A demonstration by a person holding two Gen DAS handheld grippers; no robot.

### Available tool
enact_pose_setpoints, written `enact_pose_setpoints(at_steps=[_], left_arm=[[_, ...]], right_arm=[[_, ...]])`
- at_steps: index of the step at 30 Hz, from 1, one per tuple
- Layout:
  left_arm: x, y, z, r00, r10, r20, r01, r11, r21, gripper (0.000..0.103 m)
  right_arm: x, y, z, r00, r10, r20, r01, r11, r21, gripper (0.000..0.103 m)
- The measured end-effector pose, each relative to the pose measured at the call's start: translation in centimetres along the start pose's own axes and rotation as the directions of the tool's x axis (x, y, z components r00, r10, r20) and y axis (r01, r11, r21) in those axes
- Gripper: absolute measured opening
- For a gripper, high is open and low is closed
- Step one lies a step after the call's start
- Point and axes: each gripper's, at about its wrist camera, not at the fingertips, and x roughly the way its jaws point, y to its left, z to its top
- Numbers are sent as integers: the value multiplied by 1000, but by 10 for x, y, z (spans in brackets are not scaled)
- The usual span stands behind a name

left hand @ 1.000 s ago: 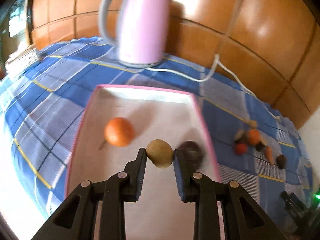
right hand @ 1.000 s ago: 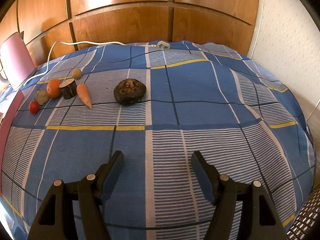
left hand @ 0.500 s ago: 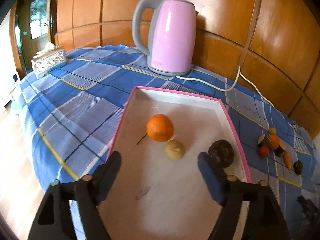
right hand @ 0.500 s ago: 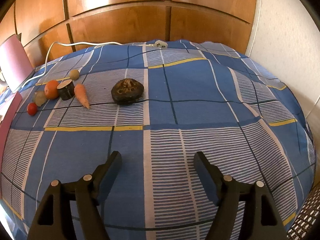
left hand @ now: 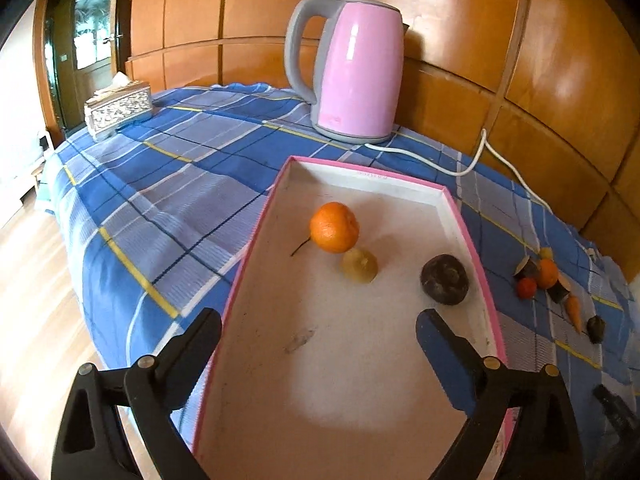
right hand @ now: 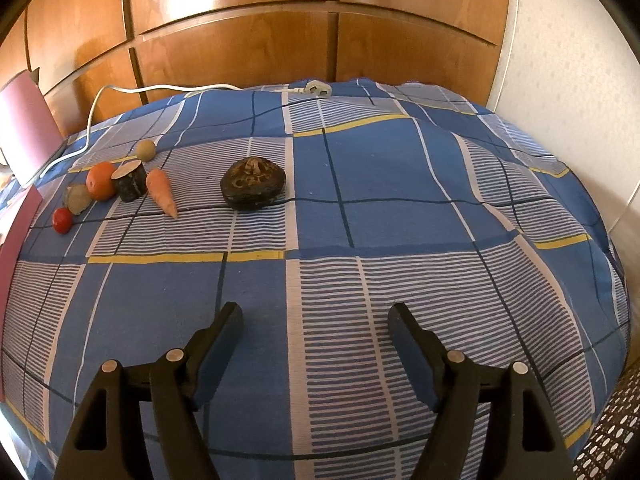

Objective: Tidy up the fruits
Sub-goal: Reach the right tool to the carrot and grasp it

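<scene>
Home: kettle (left hand: 352, 68), checked tablecloth (right hand: 360, 184)

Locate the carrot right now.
Right wrist view: the carrot lies on the cloth at upper left, tip toward the camera, between the dark cut chunk and the dark round fruit.

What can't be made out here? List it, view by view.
- Left wrist view: the tray's near end is cut off by the bottom edge, behind the opening left tongs.
- Left wrist view: the fruit cluster on the cloth is too small to identify.
- Right wrist view: the pink kettle is cropped at the left edge.
</scene>
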Motion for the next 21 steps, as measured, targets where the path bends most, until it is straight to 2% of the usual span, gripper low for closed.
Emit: enact_pose_setpoints(at_steps=[4,6,8,10,12,16,21], left_arm=[[-4,8,-4,1000,12,2,-12,1000,-22,98],[-5,10,-5,1000,18,3,-18,999,-29,98],[-6,11,-6,1000,22,11,-22,999,-29,98],[-7,11,-6,1000,26,14,-25,999,-26,98],[-8,10,-6,1000,23,18,-22,999,-25,98],[-9,9,-6,1000,17,16,-17,1000,-17,98],[-9,10,-6,1000,13,11,-13,1000,-22,98]], right_arm=[[0,1,4,1000,0,-25,0,1000,-8,74],[0,3,9,999,22,-41,-22,1000,-12,63],[0,9,13,998,45,-47,-46,998,-33,57],[-3,19,18,996,82,-39,-84,995,-59,57],[-4,31,27,993,117,-33,-119,989,-91,52],[1,56,48,983,181,-40,-185,974,-127,51],[14,84,72,979,200,-51,-206,959,-195,51]])
